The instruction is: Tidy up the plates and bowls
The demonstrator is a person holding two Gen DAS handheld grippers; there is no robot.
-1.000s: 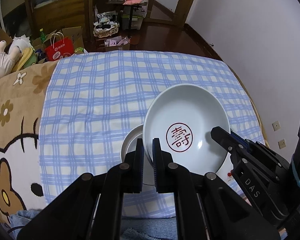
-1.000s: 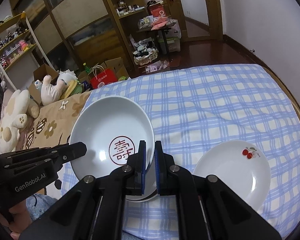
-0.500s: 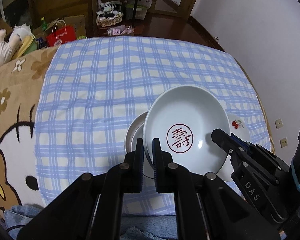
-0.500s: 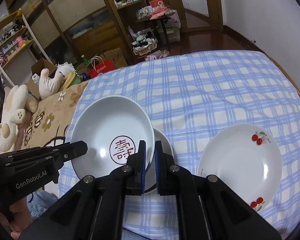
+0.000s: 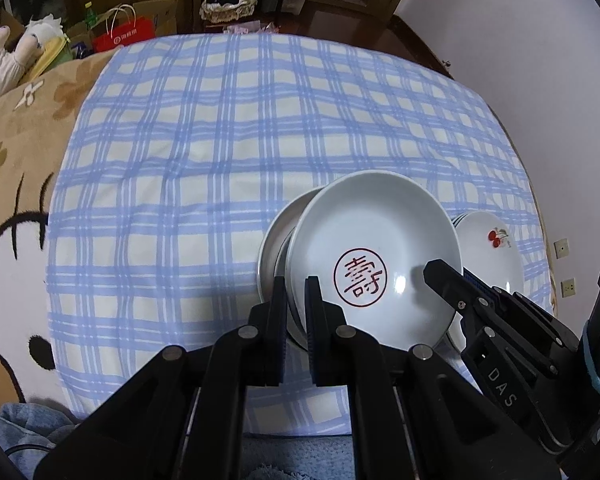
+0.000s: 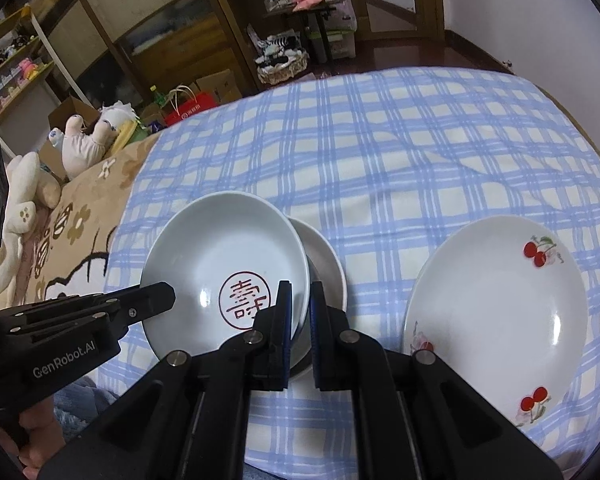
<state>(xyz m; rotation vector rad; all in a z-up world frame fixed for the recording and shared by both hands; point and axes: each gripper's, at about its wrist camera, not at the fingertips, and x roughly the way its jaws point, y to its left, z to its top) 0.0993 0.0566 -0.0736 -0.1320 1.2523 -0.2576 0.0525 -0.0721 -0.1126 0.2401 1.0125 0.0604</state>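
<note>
Left wrist view: your left gripper [image 5: 296, 300] is pinching the near-left rim of the white plate with the red seal character [image 5: 374, 256], one pad on each face of the rim. Your right gripper [image 5: 440, 270] has the opposite rim, so the plate is carried between both hands, tilted, over a plain grey-white bowl [image 5: 274, 236] that sits on the blue checked cloth [image 5: 220, 140]. Bowl shows only as a crescent past the plate's left edge. A cherry-print plate [image 5: 490, 248] lies just beyond, to the right.

Right wrist view: right gripper [image 6: 298, 304] is clamped on the seal plate [image 6: 224, 252] at its near-right rim; left gripper [image 6: 162, 294] bites the far side. Two-handed hold makes sense for a wide, shallow, slippery dish: one pinch alone would let it swing. Bowl [image 6: 324, 264] peeks out from behind the plate's right edge; whether plate and bowl touch yet, I cannot tell. Cherry plate [image 6: 496, 304] rests flat on the cloth, well clear. My read: you are setting the seal plate onto the bowl's spot; level it before letting go.
</note>
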